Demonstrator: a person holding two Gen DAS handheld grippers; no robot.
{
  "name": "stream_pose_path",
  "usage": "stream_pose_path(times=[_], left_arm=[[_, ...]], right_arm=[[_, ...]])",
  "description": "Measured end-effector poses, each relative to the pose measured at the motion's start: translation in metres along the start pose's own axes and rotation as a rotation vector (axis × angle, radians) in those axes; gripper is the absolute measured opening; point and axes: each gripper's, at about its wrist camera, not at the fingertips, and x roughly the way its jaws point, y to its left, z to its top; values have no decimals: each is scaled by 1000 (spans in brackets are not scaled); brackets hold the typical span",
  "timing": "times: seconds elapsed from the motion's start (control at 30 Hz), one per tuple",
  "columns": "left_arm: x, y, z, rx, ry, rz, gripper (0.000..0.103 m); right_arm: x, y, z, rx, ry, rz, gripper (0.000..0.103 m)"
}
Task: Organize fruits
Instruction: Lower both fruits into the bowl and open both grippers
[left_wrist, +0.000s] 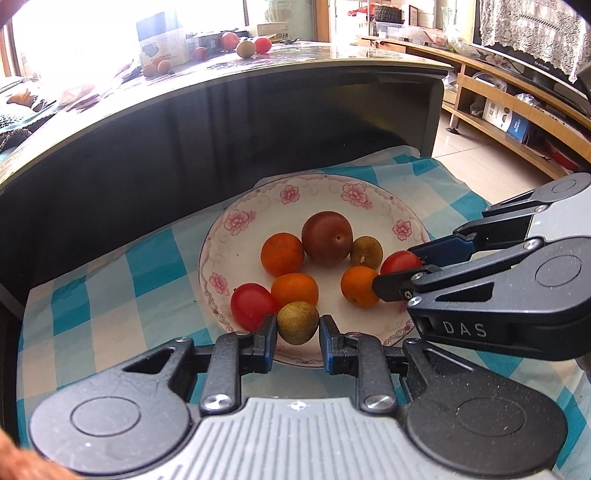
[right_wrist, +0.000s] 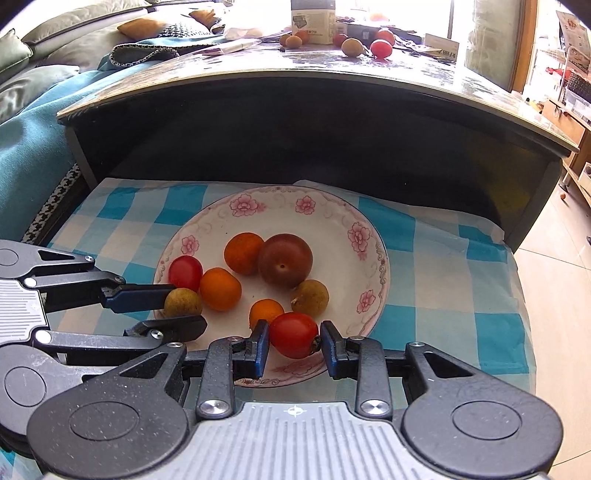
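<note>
A: Floral china plate (left_wrist: 236, 254) on the checked cloth (right_wrist: 461, 288) holds the fruit. Left gripper (left_wrist: 297, 325)?
B: Jaws apart around a brownish-green fruit (left_wrist: 297, 322). Right gripper (right_wrist: 294, 338) likewise, bracketing a red tomato (right_wrist: 293, 334) at the near rim.

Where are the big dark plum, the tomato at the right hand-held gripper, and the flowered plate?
dark plum (right_wrist: 285, 260), right wrist view, middle of its top.
tomato (right_wrist: 294, 335), right wrist view, centre of its red skin.
flowered plate (right_wrist: 364, 236), right wrist view, bare rim by a pink flower.
</note>
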Motion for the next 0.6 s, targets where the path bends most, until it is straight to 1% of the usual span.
stream_pose_path(times=[0.23, 0.3, 0.6], left_arm=[[0, 0, 0, -4, -1, -1, 35], [0, 0, 0, -5, -1, -2, 35], [-5, 2, 2, -8, -15, 4, 35]], right_arm=[[-2, -1, -2, 11, -3, 3, 27], [-4, -2, -2, 20, -11, 1, 28], [-11, -10, 2, 80, -43, 23, 28]])
